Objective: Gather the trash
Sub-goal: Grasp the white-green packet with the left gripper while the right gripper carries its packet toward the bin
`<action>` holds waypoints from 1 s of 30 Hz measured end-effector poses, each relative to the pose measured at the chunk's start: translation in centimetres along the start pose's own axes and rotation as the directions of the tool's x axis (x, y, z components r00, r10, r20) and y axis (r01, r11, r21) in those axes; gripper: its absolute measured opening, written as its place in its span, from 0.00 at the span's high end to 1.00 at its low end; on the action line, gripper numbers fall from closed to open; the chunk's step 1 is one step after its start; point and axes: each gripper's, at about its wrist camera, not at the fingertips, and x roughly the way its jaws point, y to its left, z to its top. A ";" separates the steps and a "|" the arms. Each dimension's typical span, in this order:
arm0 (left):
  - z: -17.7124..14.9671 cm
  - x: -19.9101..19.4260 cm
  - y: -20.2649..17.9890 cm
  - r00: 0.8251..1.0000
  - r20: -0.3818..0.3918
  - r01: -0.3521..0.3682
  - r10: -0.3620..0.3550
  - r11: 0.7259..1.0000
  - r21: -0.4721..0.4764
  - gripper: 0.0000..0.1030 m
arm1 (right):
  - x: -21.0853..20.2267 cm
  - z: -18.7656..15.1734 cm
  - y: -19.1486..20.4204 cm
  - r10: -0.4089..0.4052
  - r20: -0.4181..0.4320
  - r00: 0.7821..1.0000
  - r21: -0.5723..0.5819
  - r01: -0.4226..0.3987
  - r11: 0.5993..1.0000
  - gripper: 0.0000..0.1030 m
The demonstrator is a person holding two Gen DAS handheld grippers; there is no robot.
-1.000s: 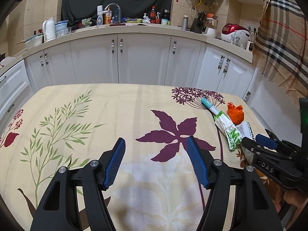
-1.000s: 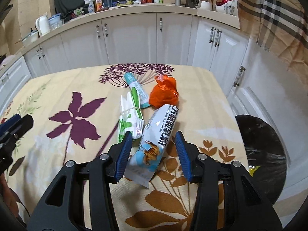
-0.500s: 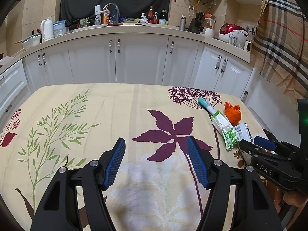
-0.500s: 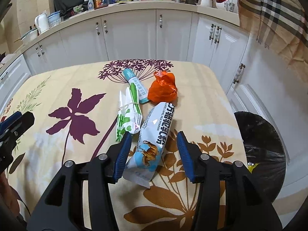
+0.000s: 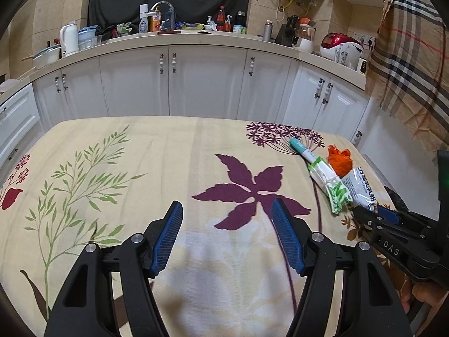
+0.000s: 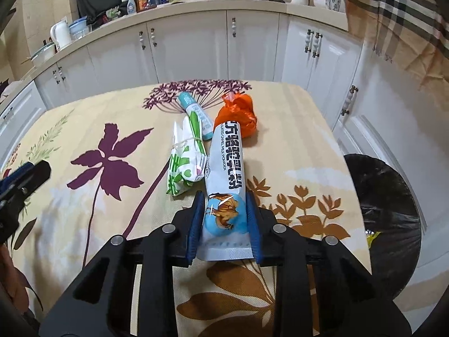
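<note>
My right gripper (image 6: 224, 200) is shut on the near end of a long white and blue milk powder packet (image 6: 224, 165), which points away over the table. Beside it lie a green and white wrapper bundle (image 6: 183, 163), a teal and white tube (image 6: 196, 115) and a crumpled orange bag (image 6: 238, 112). My left gripper (image 5: 226, 212) is open and empty above the flowered tablecloth (image 5: 140, 168), well left of the trash. In the left wrist view the packet (image 5: 360, 186), wrapper (image 5: 329, 185), tube (image 5: 303, 151) and orange bag (image 5: 339, 161) sit at the right, with the right gripper (image 5: 373, 214) at the packet.
A bin lined with a black bag (image 6: 387, 207) stands on the floor off the table's right edge. White kitchen cabinets (image 5: 204, 84) and a cluttered counter (image 5: 168, 33) run behind the table. A plaid cloth (image 5: 412, 50) hangs at the right.
My right gripper has closed from open onto the near end of the milk powder packet. My left gripper has stayed open and barely moved.
</note>
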 end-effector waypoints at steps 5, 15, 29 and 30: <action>0.0 0.3 -1.7 1.000 -0.006 0.027 -0.027 0.999 0.018 0.38 | -1.3 0.2 -1.2 -0.008 0.038 0.999 0.017 0.008 1.000 0.73; 0.8 2.0 -6.7 0.996 -0.026 0.081 -0.080 0.994 0.077 0.38 | -1.9 0.9 -5.2 -0.047 0.075 0.996 0.058 0.043 0.997 0.73; 1.9 5.9 -12.3 0.992 -0.089 0.103 -0.091 0.983 0.149 0.38 | -2.7 0.9 -10.8 -0.071 0.106 0.992 0.125 0.058 0.990 0.73; 1.9 6.2 -12.4 0.991 -0.098 0.102 -0.087 0.983 0.153 0.38 | -2.7 0.9 -11.0 -0.072 0.107 0.992 0.128 0.058 0.990 0.73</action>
